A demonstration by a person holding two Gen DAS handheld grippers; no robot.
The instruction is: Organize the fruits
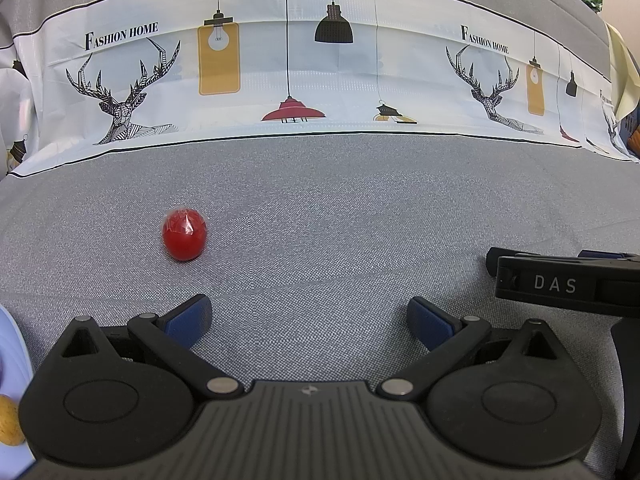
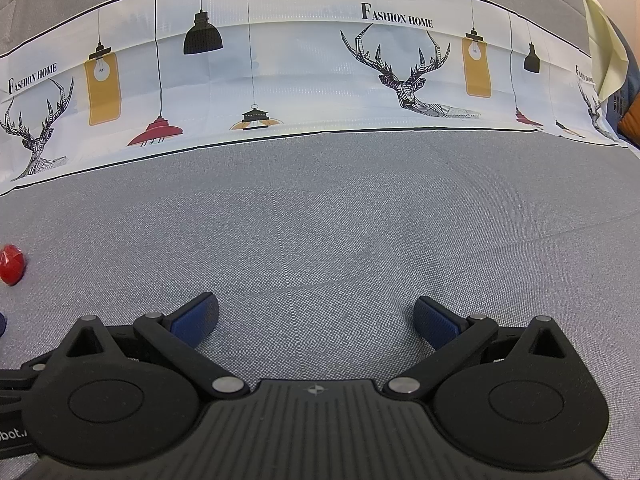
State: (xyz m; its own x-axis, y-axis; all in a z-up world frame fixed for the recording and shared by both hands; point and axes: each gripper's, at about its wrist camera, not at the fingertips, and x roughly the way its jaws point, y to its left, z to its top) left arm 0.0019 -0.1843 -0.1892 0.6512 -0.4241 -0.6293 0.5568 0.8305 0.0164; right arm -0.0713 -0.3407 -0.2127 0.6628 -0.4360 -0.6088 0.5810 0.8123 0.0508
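A small red fruit [image 1: 185, 233] wrapped in clear film lies on the grey cloth, ahead and left of my left gripper [image 1: 310, 320], which is open and empty. The same fruit shows at the far left edge of the right wrist view [image 2: 12, 264]. My right gripper [image 2: 316, 322] is open and empty over bare grey cloth. At the lower left edge of the left wrist view a white plate [image 1: 12, 360] holds a yellow-brown fruit [image 1: 9, 420], mostly cut off.
The right gripper's black body, marked DAS [image 1: 568, 286], reaches in at the right of the left wrist view. A printed white cloth with deer and lamps [image 1: 288, 80] runs across the back. The grey tablecloth [image 2: 320, 220] covers the surface.
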